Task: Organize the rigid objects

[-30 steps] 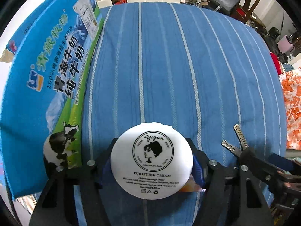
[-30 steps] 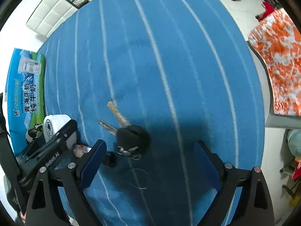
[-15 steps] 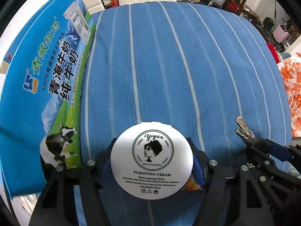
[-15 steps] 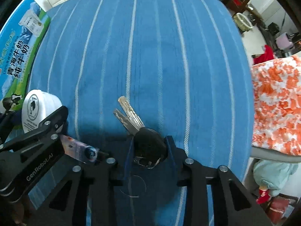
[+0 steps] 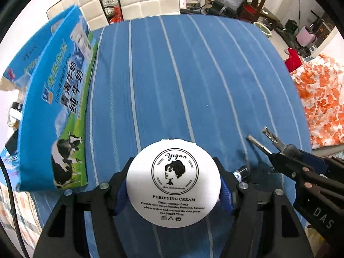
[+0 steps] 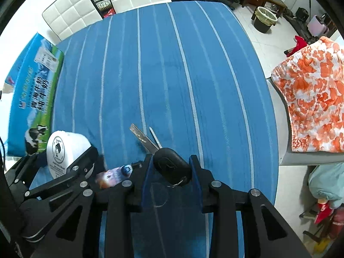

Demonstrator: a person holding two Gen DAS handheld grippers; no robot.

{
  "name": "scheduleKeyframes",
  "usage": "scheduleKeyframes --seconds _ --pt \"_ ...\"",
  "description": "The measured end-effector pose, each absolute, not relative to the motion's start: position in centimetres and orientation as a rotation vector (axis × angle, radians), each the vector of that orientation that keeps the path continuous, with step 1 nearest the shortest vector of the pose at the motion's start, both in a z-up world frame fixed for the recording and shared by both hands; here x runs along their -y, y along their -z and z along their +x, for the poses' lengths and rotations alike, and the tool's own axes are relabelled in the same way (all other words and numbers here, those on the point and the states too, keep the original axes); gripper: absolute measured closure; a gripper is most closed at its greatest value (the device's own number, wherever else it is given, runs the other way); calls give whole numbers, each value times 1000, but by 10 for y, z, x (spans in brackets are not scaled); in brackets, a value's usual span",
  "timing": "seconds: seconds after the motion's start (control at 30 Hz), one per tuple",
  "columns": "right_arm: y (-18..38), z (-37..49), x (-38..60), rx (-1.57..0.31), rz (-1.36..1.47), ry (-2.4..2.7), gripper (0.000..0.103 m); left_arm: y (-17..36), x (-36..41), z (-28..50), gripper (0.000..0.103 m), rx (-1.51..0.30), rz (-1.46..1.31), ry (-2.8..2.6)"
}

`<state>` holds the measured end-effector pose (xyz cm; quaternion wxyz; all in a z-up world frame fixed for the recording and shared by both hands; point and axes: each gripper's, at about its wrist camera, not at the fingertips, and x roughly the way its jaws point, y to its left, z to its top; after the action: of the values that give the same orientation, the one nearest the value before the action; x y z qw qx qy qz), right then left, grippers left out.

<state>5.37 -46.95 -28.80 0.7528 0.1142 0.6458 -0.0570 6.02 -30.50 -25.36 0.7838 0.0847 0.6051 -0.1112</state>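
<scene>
Lifted now: right gripper [image 6: 172, 167] clenches keys [image 6: 169, 165], left gripper [image 5: 173, 190] clasps cream jar [image 5: 173, 183]; tablecloth [image 6: 172, 75] beyond.

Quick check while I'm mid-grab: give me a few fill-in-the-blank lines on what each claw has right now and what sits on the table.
The left claw is shut on a white ____ jar.
The right claw grips the keys by their ____ plastic head.
The milk carton lies along the table's ____ edge.
The tablecloth is blue with white ____.

Missing words: cream; black; left; stripes
</scene>
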Motion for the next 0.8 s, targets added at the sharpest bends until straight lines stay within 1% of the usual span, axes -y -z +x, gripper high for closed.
scheduleKeyframes --seconds 0.23,0.3,0.43,0.6,0.8 --pt "260 44 463 -1370 266 129 67 228 292 51 38 -1256 169 272" --pt "250 44 462 -1357 264 127 67 227 278 60 38 -1245 165 281" --pt "225 42 457 -1327 259 116 67 201 264 61 38 -1210 157 298" --pt "181 38 441 -1269 259 101 68 164 244 65 38 -1164 121 325" --pt "130 38 407 -1194 284 68 68 118 199 73 38 -1093 92 302"
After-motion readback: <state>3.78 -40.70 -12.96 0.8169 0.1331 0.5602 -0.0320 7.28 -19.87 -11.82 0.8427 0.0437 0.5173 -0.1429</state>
